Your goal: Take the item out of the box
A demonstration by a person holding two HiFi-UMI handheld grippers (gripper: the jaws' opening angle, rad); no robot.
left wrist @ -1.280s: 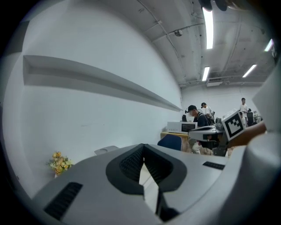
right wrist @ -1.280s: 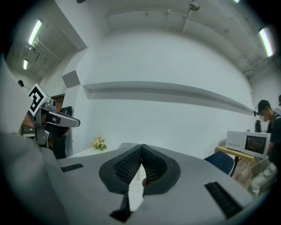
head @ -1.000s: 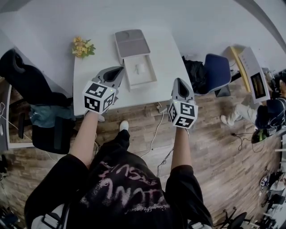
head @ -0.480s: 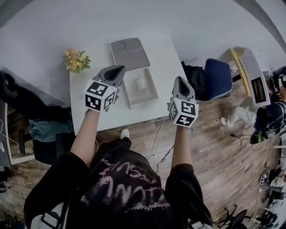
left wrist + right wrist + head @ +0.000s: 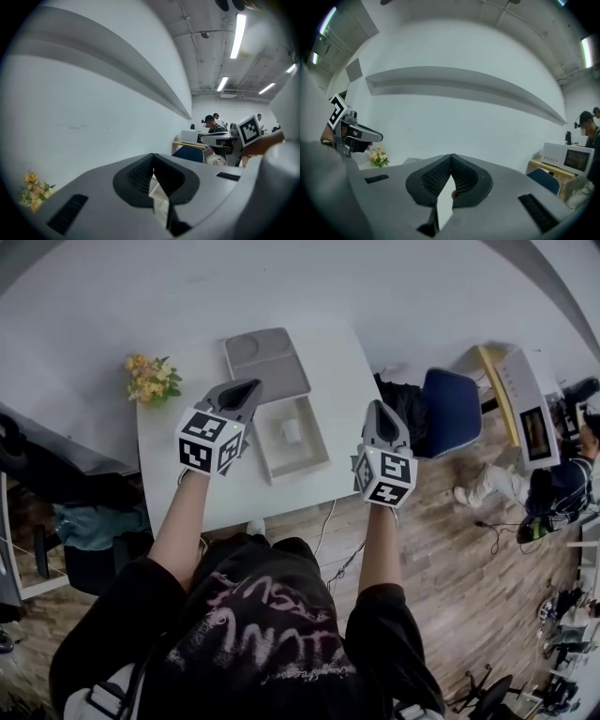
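Note:
An open white box (image 5: 292, 436) lies on the white table (image 5: 211, 484), with a small white item (image 5: 292, 431) in its tray. Its grey lid (image 5: 265, 356) lies flat just beyond it. My left gripper (image 5: 248, 386) hangs over the table just left of the box, its jaws shut with nothing between them. To the right of the box, over the table's right edge, my right gripper (image 5: 377, 410) is also shut and empty. In the left gripper view the tips (image 5: 152, 157) meet; the right gripper view shows its tips (image 5: 451, 157) closed too.
A small bunch of yellow flowers (image 5: 148, 378) stands at the table's far left corner. A blue chair (image 5: 448, 412) and a dark bag (image 5: 402, 397) sit right of the table. A microwave (image 5: 521, 399) on a stand and other people are further right. A white wall runs behind the table.
Both grippers have moved forward over the table toward the box, jaws staying shut. The box and table now sit closer under the grippers.

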